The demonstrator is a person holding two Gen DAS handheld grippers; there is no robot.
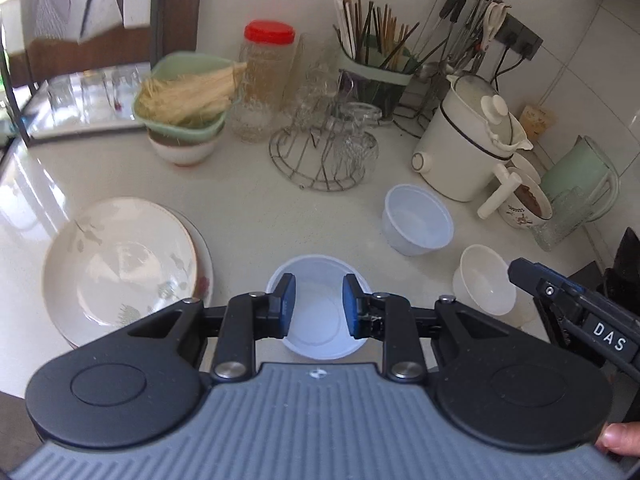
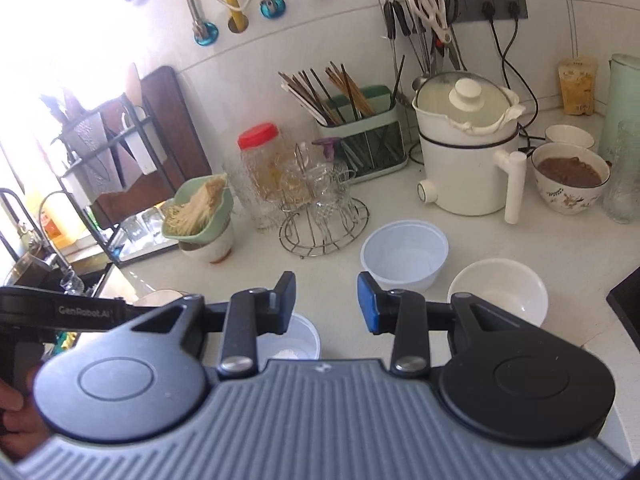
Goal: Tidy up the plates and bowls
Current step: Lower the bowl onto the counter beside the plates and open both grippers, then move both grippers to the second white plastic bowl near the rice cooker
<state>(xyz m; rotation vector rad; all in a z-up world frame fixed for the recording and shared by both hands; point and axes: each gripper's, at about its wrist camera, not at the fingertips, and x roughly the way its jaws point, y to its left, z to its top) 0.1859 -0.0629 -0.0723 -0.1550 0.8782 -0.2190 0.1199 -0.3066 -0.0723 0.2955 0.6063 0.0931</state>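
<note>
My left gripper (image 1: 319,300) is open and empty, hovering over a white plastic bowl (image 1: 320,340) that shows between its fingers. Two stacked floral plates (image 1: 116,260) lie to its left. A second plastic bowl (image 1: 418,220) and a white ceramic bowl (image 1: 484,280) stand to the right. My right gripper (image 2: 327,300) is open and empty above the counter. In the right wrist view the plastic bowl (image 2: 404,254) and the ceramic bowl (image 2: 500,288) lie ahead to the right, and the near plastic bowl (image 2: 298,340) is partly hidden under its left finger.
At the back stand a green bowl of noodles on a white bowl (image 1: 184,100), a red-lidded jar (image 1: 262,80), a wire rack of glasses (image 1: 324,148), a chopstick holder (image 1: 372,72), a white electric pot (image 1: 464,140), a filled floral bowl (image 2: 568,180) and a green jug (image 1: 580,176).
</note>
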